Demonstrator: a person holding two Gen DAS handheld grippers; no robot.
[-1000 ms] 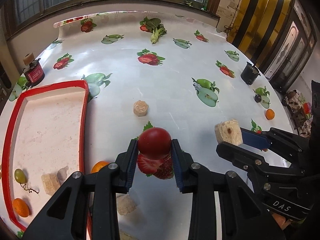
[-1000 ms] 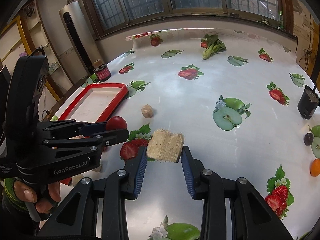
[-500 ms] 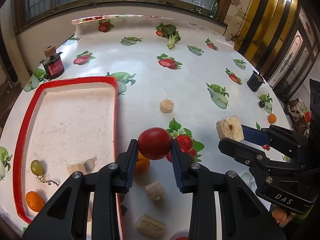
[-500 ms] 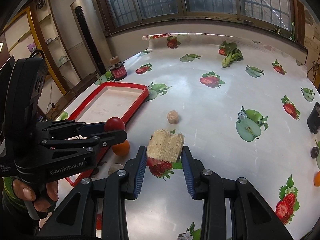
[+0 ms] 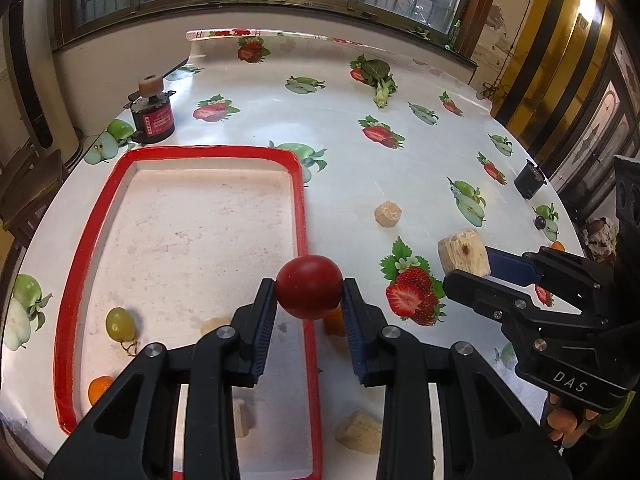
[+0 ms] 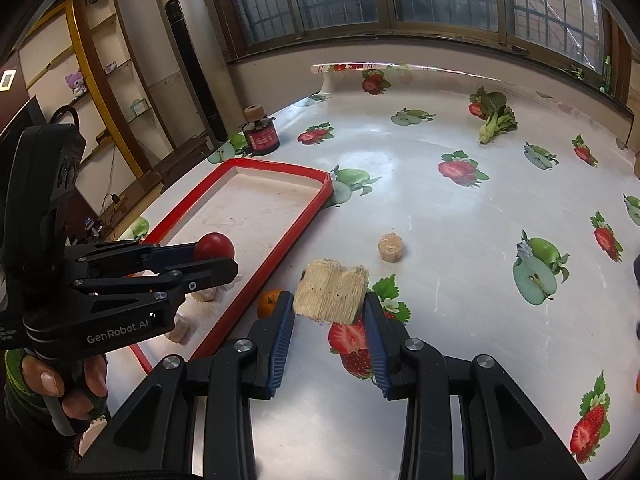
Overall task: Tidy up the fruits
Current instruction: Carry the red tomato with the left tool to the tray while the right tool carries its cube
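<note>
With the left claw (image 5: 309, 300) clamped on a red tomato (image 5: 309, 287) above the red tray's (image 5: 302, 200) right rim and the right claw (image 6: 330, 312) clamped on a tan chunk (image 6: 331, 295) at its 3 o'clock, an early release could drop the round tomato onto the table (image 5: 400, 184), where it would likely roll.

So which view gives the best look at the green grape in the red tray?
The left wrist view. The green grape lies in plain sight on the tray floor near its left rim, stem showing. In the right wrist view the left gripper, holding the red fruit, covers that part of the tray, so the grape is hidden.
</note>
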